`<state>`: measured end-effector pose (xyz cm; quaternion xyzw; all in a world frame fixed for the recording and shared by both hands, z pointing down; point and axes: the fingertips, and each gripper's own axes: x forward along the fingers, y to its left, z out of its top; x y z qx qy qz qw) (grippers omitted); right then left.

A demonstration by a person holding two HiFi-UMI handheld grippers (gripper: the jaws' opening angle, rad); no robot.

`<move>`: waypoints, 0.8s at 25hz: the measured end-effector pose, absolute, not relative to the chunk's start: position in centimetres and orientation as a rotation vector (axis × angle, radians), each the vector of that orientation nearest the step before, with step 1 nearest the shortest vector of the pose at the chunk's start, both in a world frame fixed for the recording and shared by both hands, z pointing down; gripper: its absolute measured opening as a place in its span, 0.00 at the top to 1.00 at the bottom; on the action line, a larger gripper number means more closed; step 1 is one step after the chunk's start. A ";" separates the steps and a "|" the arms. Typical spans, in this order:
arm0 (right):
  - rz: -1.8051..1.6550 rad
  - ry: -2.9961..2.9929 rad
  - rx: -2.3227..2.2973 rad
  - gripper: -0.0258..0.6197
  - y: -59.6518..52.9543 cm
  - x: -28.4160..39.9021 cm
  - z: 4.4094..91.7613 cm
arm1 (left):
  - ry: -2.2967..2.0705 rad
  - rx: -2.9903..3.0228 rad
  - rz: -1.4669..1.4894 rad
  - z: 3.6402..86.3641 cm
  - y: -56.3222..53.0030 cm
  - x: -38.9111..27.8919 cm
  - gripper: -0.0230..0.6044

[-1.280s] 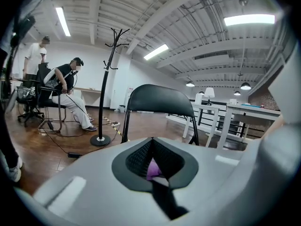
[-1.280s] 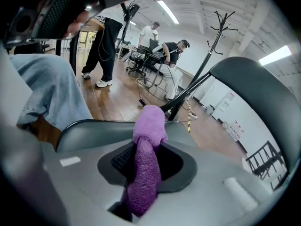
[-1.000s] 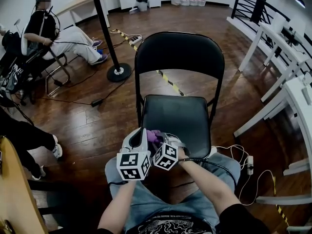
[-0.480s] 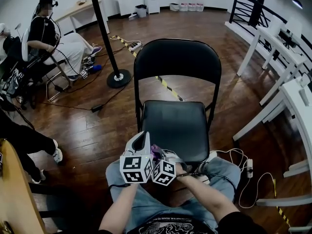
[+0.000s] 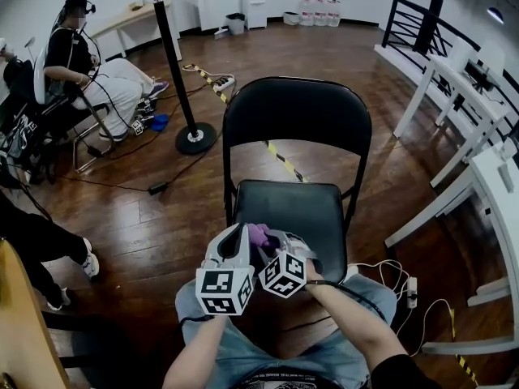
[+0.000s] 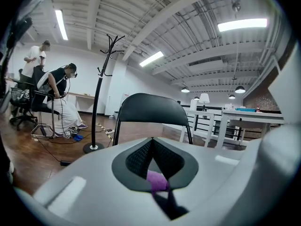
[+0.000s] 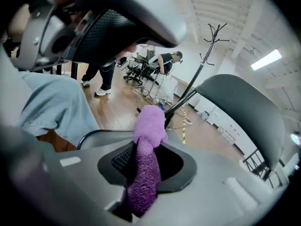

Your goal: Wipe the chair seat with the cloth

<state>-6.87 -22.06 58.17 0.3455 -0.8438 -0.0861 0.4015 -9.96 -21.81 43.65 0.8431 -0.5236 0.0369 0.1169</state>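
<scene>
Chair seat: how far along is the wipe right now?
Done: the purple cloth is picked up, pinched by the shut right tool and the shut left tool. In hand: both hold it over the front edge of the chair seat; contact is unclear. Left: the wiping itself; no wiped track shows.

The cloth (image 7: 143, 168) is purple. The chair (image 5: 296, 116) is black. The left tool (image 5: 243, 232) and right tool (image 5: 272, 240) are pale grey with black-and-white square-patterned cubes. The floor (image 5: 162, 209) is dark brown planks, crossed at 12 o'clock by yellow-and-black striped tape (image 5: 280, 154). At 6 o'clock, the jeans (image 5: 243, 339) are light blue.
</scene>
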 end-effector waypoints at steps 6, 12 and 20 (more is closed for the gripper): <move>-0.253 -2.100 0.965 0.82 -29.0 -3.4 55.0 | -1.493 2.496 0.134 43.7 -23.5 -8.5 0.96; -0.257 -2.037 0.997 0.82 -35.1 -0.9 55.7 | -1.438 2.555 0.201 44.3 -24.9 -6.4 0.96; -0.190 -1.971 0.968 0.82 -40.6 1.2 60.0 | -1.440 2.532 0.190 45.0 -26.8 -6.1 0.96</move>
